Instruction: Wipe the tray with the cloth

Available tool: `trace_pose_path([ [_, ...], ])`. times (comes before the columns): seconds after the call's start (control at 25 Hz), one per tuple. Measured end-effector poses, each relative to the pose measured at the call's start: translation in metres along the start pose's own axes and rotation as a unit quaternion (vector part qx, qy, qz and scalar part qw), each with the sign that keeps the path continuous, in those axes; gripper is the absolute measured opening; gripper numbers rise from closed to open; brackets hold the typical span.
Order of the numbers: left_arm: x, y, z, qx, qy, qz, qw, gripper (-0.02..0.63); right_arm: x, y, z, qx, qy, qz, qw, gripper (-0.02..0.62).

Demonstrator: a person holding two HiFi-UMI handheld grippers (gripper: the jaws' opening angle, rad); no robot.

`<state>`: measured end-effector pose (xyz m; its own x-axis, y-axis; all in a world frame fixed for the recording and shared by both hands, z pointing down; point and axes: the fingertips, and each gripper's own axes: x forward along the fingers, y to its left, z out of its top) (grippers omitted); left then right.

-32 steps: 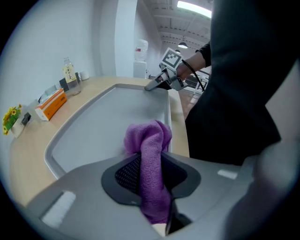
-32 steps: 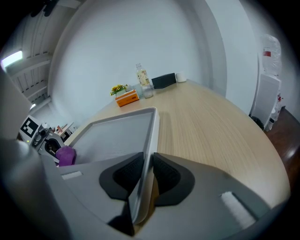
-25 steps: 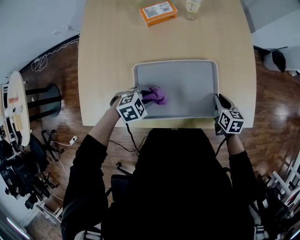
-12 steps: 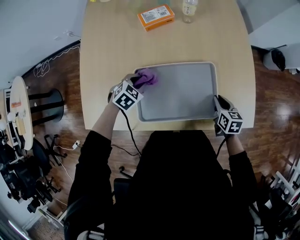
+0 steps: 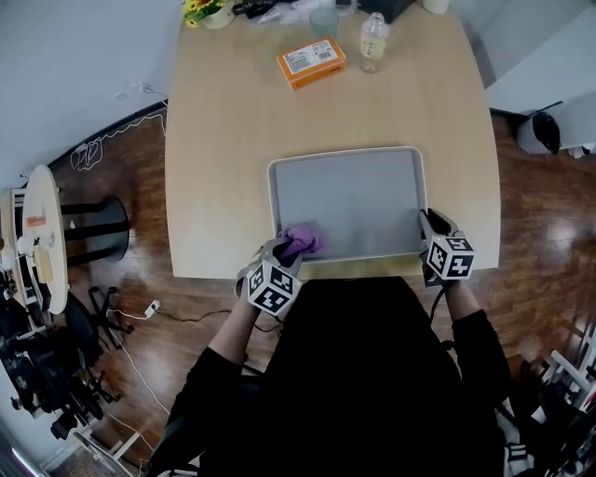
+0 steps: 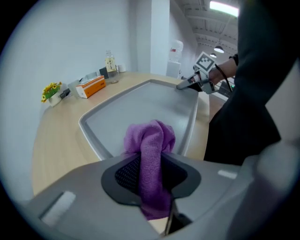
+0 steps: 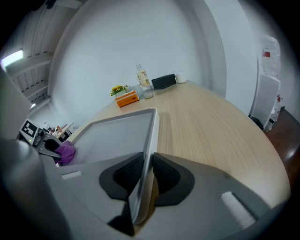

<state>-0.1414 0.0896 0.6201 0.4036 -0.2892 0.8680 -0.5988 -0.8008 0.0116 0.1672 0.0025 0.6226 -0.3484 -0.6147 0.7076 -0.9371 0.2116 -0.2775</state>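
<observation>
A grey tray [image 5: 349,200] lies on the wooden table near its front edge. My left gripper [image 5: 291,247] is shut on a purple cloth [image 5: 303,242], whose bunched end rests on the tray's near left corner. In the left gripper view the cloth [image 6: 151,157] runs between both pads and folds over onto the tray [image 6: 140,110]. My right gripper [image 5: 426,228] is shut on the tray's right rim at the near right corner. In the right gripper view that rim [image 7: 149,154] stands pinched between the two pads, and the cloth [image 7: 65,152] shows at the far left.
An orange box [image 5: 311,61] and a clear bottle [image 5: 372,39] stand at the table's far side, with a small flower pot [image 5: 207,11] and dark items behind them. My body is against the table's front edge. A round side table [image 5: 37,228] stands on the floor at the left.
My left gripper swept the cloth from the tray's near left to its far left corner, then back to the near left corner. The right gripper stayed on the rim.
</observation>
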Motion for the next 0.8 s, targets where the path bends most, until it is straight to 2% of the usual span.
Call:
trace_pose_path([
  [0.08,0.007,-0.020,0.012,0.030,0.015,-0.022,0.9992,0.083,0.003,0.003,0.000,-0.004,0.004,0.003,1.000,0.069],
  [0.2,0.033,-0.065,0.060,0.084,-0.001,-0.086,0.9928,0.081,0.001,0.001,0.000,-0.005,0.003,0.006,1.000,0.069],
  [0.32,0.065,-0.104,0.114,0.139,-0.009,-0.144,0.9797,0.083,0.000,0.000,0.000,-0.004,0.000,0.009,1.000,0.069],
  [0.44,0.096,-0.130,0.163,0.204,-0.012,-0.174,0.9634,0.084,-0.001,0.000,0.000,-0.004,-0.003,0.013,1.000,0.069],
  [0.48,0.104,-0.133,0.179,0.220,-0.013,-0.177,0.9593,0.084,-0.001,0.000,0.000,-0.004,-0.003,0.015,1.000,0.071],
  [0.56,0.117,-0.124,0.205,0.230,-0.013,-0.175,0.9573,0.084,0.000,0.001,0.000,-0.003,-0.003,0.019,1.000,0.071],
  [0.64,0.129,-0.101,0.225,0.225,-0.011,-0.157,0.9616,0.086,0.000,0.001,0.001,-0.003,-0.004,0.024,1.000,0.072],
  [0.8,0.144,-0.025,0.255,0.202,-0.020,-0.066,0.9769,0.087,-0.002,-0.004,0.001,-0.002,-0.005,0.031,0.999,0.074],
])
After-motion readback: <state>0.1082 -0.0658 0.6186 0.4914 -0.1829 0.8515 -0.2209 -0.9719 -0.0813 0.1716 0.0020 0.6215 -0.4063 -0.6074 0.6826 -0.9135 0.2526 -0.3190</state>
